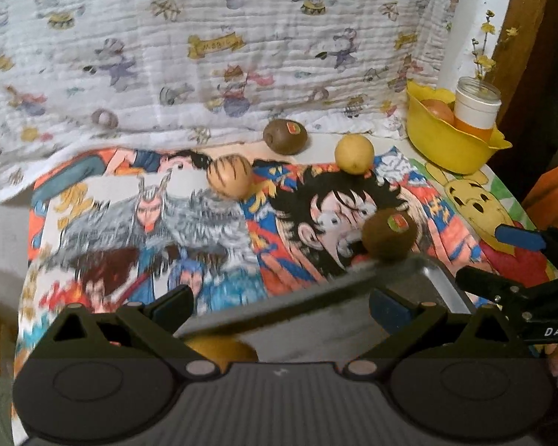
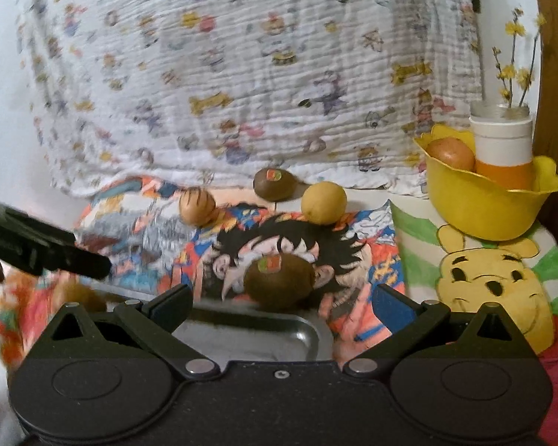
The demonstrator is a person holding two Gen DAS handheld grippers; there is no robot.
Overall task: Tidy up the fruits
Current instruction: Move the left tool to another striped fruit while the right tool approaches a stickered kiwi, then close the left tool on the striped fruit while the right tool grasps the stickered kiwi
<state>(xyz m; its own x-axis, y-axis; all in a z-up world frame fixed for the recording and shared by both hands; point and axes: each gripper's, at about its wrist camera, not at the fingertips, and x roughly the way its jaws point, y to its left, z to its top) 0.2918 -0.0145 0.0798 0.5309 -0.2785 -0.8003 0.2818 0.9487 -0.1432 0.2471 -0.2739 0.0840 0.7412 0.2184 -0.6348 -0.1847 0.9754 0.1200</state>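
On the desk, over a cartoon-print cloth (image 1: 148, 230), four fruits lie loose: a kiwi with sticker (image 2: 279, 282) touching the far rim of a metal tray (image 2: 256, 334), a second kiwi (image 2: 273, 184) at the back, a yellow round fruit (image 2: 324, 202) just beside it, and a striped tan fruit (image 2: 197, 207) to the left. Left hand-held gripper (image 1: 281, 304): fingers spread, nothing between them, above the tray; a yellowish fruit (image 1: 219, 351) shows beneath it. Right hand-held gripper (image 2: 282, 304): fingers spread, empty, the near kiwi just ahead. Yellow bowl (image 2: 480, 204) at the far right holds an orange fruit (image 2: 451, 154) and a white-and-orange container (image 2: 502, 152).
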